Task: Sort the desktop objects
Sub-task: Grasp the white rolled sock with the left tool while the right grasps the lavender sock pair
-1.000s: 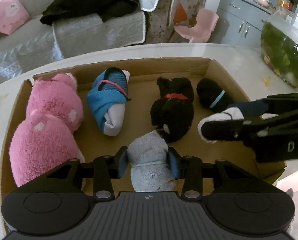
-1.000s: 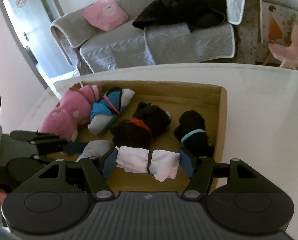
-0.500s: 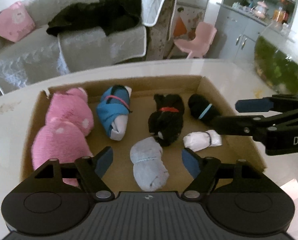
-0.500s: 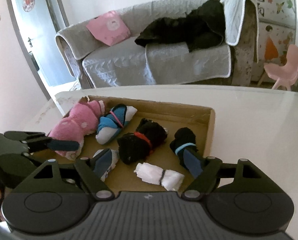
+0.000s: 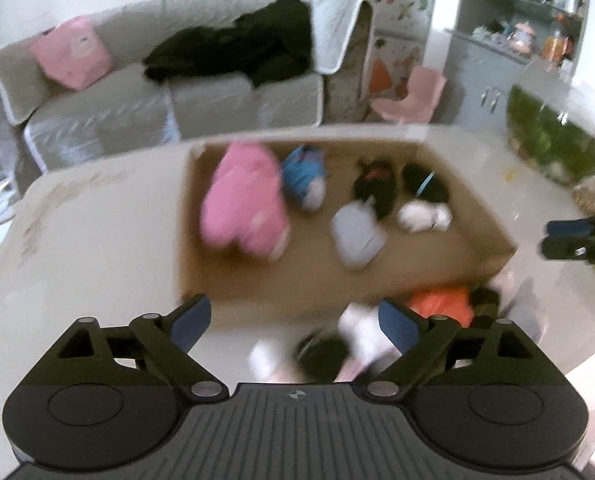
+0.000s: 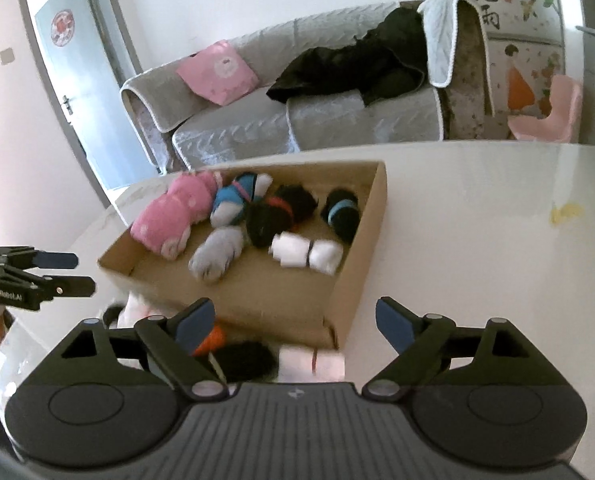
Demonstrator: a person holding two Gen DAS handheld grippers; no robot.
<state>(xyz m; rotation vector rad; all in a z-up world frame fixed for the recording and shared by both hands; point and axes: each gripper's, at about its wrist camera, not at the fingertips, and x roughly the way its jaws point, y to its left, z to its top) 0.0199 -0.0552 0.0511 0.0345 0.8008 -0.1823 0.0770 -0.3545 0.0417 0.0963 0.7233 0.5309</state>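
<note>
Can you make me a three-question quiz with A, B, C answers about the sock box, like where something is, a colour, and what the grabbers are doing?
1. Where does the white sock roll lie?
A. In the cardboard box
B. On the sofa
C. Between the gripper fingers

2. What colour is the band around the black sock roll nearest the box's right wall, seen from the right wrist?
A. Yellow
B. Light blue
C. Green

3. What is the right hand-held gripper holding?
A. The grey sock roll
B. The pink cushion
C. Nothing

Answers:
1. A: the white roll rests on the box floor, beside the grey sock roll.
2. B: a light blue ring circles that black roll.
3. C: its jaws are opening with no sock pressed between them; the left hand-held gripper is opening empty too.
</note>
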